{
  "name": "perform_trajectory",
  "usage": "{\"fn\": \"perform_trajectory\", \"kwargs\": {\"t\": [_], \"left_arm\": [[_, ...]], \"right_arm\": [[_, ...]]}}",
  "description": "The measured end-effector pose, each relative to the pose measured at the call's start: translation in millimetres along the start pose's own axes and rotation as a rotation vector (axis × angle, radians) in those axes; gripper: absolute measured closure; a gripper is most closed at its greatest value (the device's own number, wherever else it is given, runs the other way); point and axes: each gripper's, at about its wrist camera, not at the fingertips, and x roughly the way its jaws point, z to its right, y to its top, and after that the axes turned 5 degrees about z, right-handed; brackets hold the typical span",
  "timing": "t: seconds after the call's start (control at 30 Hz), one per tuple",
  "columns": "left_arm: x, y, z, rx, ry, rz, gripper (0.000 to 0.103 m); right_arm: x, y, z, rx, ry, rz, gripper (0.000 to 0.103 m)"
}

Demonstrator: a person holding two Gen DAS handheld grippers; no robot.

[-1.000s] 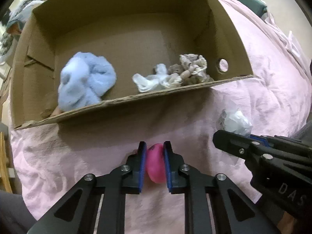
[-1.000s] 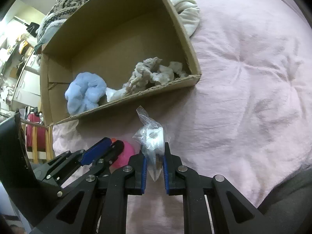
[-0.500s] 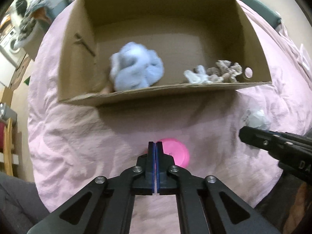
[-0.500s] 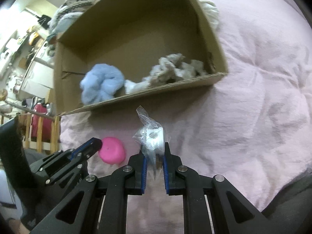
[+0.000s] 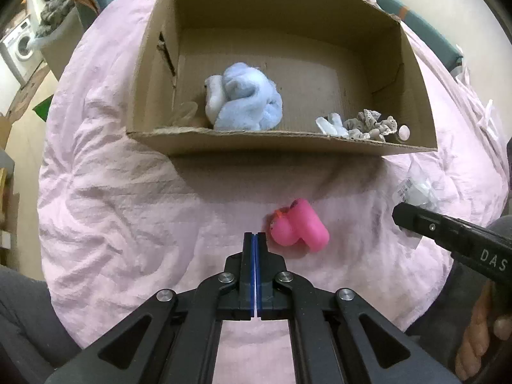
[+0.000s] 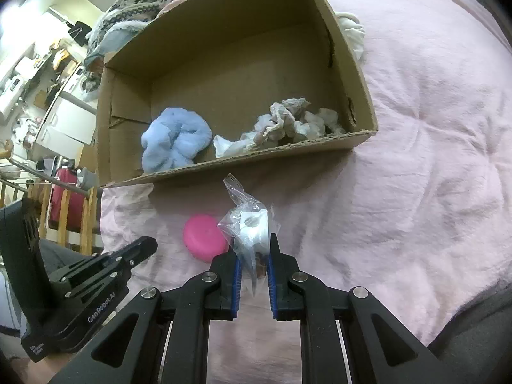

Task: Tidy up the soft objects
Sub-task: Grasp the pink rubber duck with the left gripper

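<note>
My left gripper (image 5: 255, 236) is shut with nothing in it, just above the pink blanket. A pink soft toy (image 5: 299, 225) lies loose on the blanket right of its fingertips, and shows as a pink round shape (image 6: 204, 237) in the right wrist view. My right gripper (image 6: 253, 256) is shut on a clear plastic bag (image 6: 251, 233) with a white item inside. The open cardboard box (image 5: 288, 142) lies beyond, holding a fluffy light-blue piece (image 5: 243, 102) and beige and white scrunchies (image 5: 368, 124).
The pink blanket (image 6: 432, 160) covers the bed under everything. A white cloth (image 6: 350, 30) lies by the box's far right corner and patterned knitwear (image 6: 144, 3) behind it. A wooden rail (image 6: 64, 211) stands off the bed's left edge. A person's hand (image 5: 480, 336) holds the right gripper.
The left gripper let the pink toy go, shut empty and drew away to the left; the toy now lies right of its tips. The right gripper kept hold of the bag.
</note>
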Motion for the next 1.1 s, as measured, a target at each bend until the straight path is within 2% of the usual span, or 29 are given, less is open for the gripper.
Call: {"fn": "perform_trajectory", "kwargs": {"t": [0.17, 0.33, 0.37, 0.4, 0.47, 0.5, 0.53, 0.77, 0.9, 0.97, 1.1], "left_arm": [[-1.8, -4.3, -8.6, -0.031, -0.017, -0.006, 0.102], [-0.5, 1.2, 0.5, -0.007, -0.016, -0.010, 0.102], [-0.7, 1.8, 3.0, -0.010, -0.022, -0.009, 0.098], [-0.1, 2.6, 5.8, -0.016, -0.031, -0.010, 0.094], [4.8, 5.2, 13.2, -0.021, -0.025, -0.019, 0.056], [6.5, 6.4, 17.3, -0.015, -0.022, -0.019, 0.048], [9.7, 7.9, 22.1, -0.005, -0.023, -0.019, 0.044], [57.0, 13.3, 44.6, 0.012, 0.008, -0.139, 0.045], [68.1, 14.6, 45.5, 0.010, 0.033, -0.155, 0.046], [68.5, 16.2, 46.4, 0.011, 0.034, -0.145, 0.055], [63.7, 16.0, 45.6, 0.010, 0.022, -0.134, 0.056]], "right_arm": [[2.8, 0.0, -0.7, -0.005, 0.004, -0.013, 0.088], [3.0, 0.2, 1.2, 0.006, 0.009, -0.024, 0.088], [3.0, 0.5, 1.7, 0.009, 0.011, -0.024, 0.088], [2.8, 0.4, 2.4, 0.013, 0.012, -0.024, 0.088], [1.8, 0.5, 3.8, 0.021, 0.012, -0.023, 0.088], [1.3, 0.7, 5.3, 0.027, 0.013, -0.023, 0.088], [1.1, 1.3, 6.8, 0.034, 0.015, -0.021, 0.088], [-1.3, 1.4, 14.4, 0.071, 0.029, -0.017, 0.088], [-1.1, 1.5, 13.9, 0.068, 0.035, -0.021, 0.088], [-0.7, 2.2, 13.5, 0.068, 0.037, -0.024, 0.088], [-0.1, 3.0, 12.2, 0.065, 0.042, -0.025, 0.088]]}}
